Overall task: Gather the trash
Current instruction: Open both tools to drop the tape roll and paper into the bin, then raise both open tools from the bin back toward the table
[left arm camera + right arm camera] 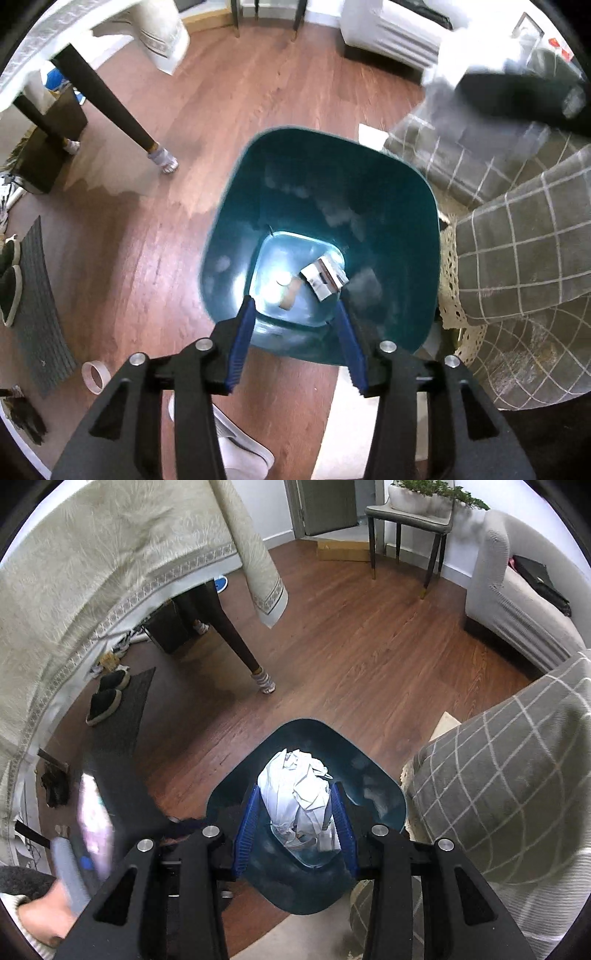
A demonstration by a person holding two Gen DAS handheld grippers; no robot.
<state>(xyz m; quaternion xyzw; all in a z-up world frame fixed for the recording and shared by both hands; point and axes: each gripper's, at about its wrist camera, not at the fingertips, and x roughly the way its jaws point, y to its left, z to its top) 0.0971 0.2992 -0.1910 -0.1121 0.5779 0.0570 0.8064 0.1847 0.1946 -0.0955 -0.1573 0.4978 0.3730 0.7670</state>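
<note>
Left gripper (pixel 295 314) fingers apart, empty, over teal bin (pixel 424 206); right gripper (pixel 295 805) clamps crumpled paper (pixel 299 786); no legible writing.

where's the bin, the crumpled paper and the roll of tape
bin (pixel 388 192): left wrist view, inner wall
crumpled paper (pixel 299 786): right wrist view, middle of the wad
roll of tape (pixel 95 376): left wrist view, its rim

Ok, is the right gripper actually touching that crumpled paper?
Touching. The right wrist view shows the crumpled paper wedged between the right gripper: both blue pads press its sides, above the teal bin.
</note>
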